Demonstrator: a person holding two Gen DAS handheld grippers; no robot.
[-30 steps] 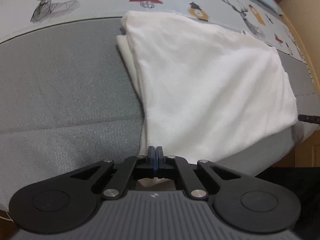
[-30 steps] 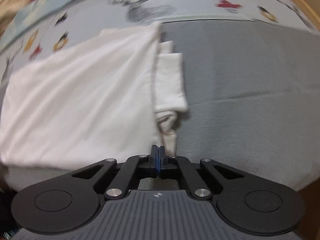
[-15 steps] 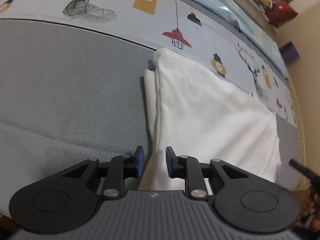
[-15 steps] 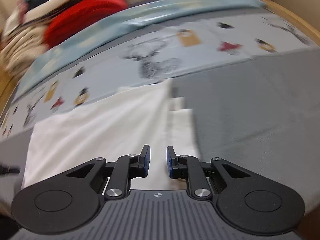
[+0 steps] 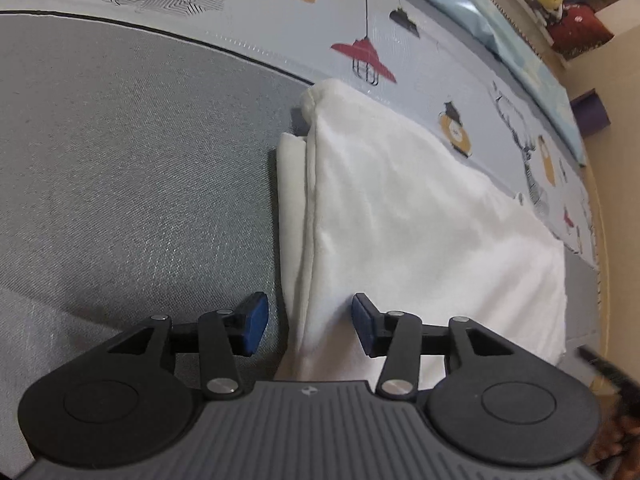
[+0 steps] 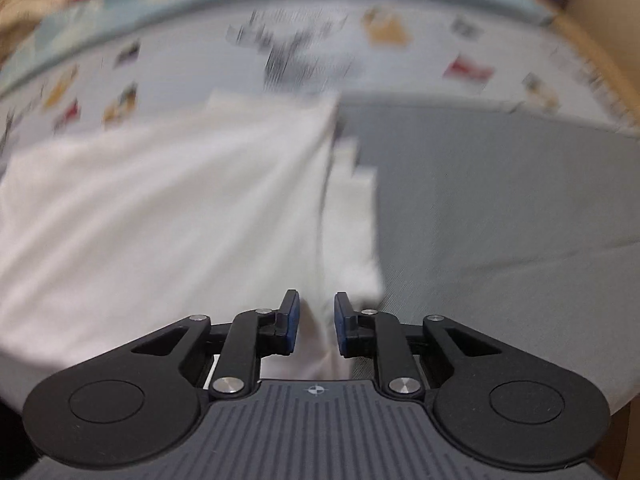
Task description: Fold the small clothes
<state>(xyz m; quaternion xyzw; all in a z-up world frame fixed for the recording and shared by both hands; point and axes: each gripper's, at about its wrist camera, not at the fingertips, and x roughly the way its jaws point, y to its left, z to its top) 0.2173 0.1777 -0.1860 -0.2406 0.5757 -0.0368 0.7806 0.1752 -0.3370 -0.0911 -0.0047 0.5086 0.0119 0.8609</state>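
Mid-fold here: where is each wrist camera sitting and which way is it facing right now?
Left wrist: behind the open left gripper, low over the grey mat, facing the white garment and its folded edge.
Right wrist: behind the open right gripper, blurred, facing the same garment, mat on its right.
Shared: garment, mat, printed sheet.

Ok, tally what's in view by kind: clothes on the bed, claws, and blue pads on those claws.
White garment: 1, folded on the grey bed cover
Claws: 2, the left claw and the right claw, both open
Blue pads: 4, two on each claw
Total: 7
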